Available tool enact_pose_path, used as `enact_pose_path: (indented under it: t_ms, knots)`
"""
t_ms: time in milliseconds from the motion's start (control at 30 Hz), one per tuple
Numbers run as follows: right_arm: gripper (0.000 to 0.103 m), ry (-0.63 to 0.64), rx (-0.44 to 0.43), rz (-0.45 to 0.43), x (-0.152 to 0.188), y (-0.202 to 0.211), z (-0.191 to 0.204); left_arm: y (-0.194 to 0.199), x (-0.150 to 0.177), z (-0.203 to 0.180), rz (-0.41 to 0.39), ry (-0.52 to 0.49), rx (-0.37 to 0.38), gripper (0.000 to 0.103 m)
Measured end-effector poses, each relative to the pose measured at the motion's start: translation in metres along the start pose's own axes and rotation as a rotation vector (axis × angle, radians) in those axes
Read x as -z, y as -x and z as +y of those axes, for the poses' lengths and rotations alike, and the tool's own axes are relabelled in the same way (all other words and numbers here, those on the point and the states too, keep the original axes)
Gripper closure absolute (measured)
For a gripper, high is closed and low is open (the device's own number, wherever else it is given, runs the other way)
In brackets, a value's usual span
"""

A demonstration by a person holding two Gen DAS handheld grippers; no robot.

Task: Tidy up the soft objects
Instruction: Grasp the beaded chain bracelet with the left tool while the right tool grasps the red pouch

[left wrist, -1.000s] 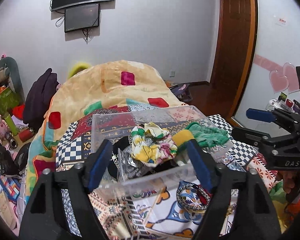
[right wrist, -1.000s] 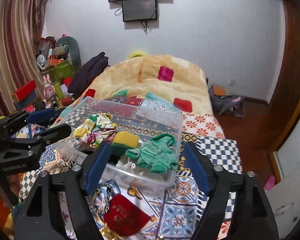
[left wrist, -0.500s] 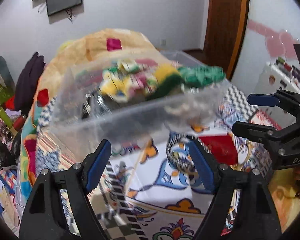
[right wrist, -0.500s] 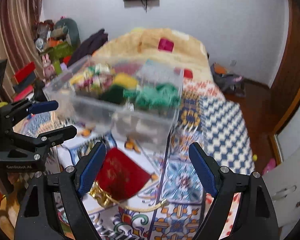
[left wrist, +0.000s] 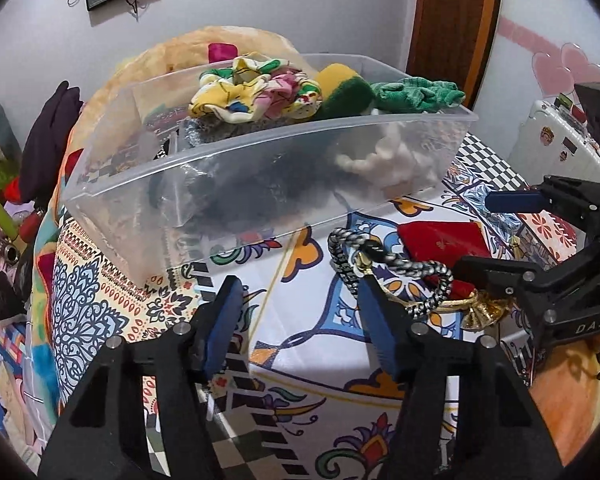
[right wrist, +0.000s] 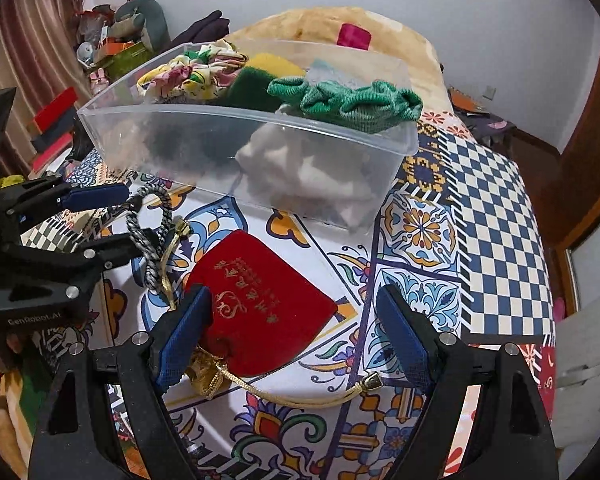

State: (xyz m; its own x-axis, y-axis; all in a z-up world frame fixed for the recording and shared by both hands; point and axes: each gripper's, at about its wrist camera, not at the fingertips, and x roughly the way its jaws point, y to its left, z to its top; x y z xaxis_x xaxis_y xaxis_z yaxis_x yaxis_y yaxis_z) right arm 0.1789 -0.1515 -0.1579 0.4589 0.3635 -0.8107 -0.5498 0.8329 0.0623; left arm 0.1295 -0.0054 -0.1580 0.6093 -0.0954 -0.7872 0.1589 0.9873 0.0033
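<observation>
A clear plastic bin [left wrist: 260,184] [right wrist: 228,152] stands on the patterned bedspread, filled with a floral cloth [left wrist: 256,92], a yellow-green sponge [left wrist: 342,90], a green knit piece [right wrist: 348,106] and white and dark fabrics. A red velvet pouch [right wrist: 260,300] [left wrist: 440,240] with gold cord lies in front of it. A black-white braided rope loop [left wrist: 384,260] [right wrist: 152,232] lies left of the pouch. My left gripper [left wrist: 300,320] [right wrist: 112,220] is open, its fingers around the rope loop. My right gripper [right wrist: 296,336] [left wrist: 496,236] is open over the pouch.
The patterned bedspread [right wrist: 480,208] covers the bed, with an orange blanket [right wrist: 324,24] behind the bin. Toys and boxes [right wrist: 112,40] pile at the far left. A wooden door [left wrist: 452,12] and a white appliance [left wrist: 560,136] stand to the right.
Both grippers have dropped and moved forward. The bin now looms higher in both views, and the rope loop and red pouch lie between the fingers. Both stay open.
</observation>
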Motion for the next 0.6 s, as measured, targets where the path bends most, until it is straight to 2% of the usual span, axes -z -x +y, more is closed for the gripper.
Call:
enact_pose_path:
  t_ms: [67,167,400,500,533,567,600]
  knots:
    - [0.03,-0.003,-0.014,0.006,0.0,-0.001,-0.001,-0.004,-0.001,0.004,0.014,0.009,-0.021,0.058]
    - [0.045,-0.001,-0.018,0.0,0.001,0.0,-0.001,-0.003,-0.003,0.01,0.012,0.031,-0.009,0.059]
    - [0.063,0.0,-0.028,-0.006,0.001,0.001,-0.003,0.008,-0.002,0.012,-0.032,0.027,0.005,0.059]
    - [0.076,0.017,-0.042,-0.012,0.002,0.002,0.0,0.012,-0.005,0.009,-0.067,0.01,-0.004,0.074]
    - [0.08,0.021,-0.043,-0.013,0.002,0.003,0.002,0.012,-0.006,0.008,-0.074,0.008,0.0,0.083]
    - [0.083,0.024,-0.042,-0.015,0.002,0.002,0.003,0.013,-0.007,0.007,-0.084,0.009,0.005,0.09]
    - [0.084,0.026,-0.042,-0.017,0.002,0.002,0.004,0.013,-0.009,0.006,-0.089,0.009,0.008,0.093]
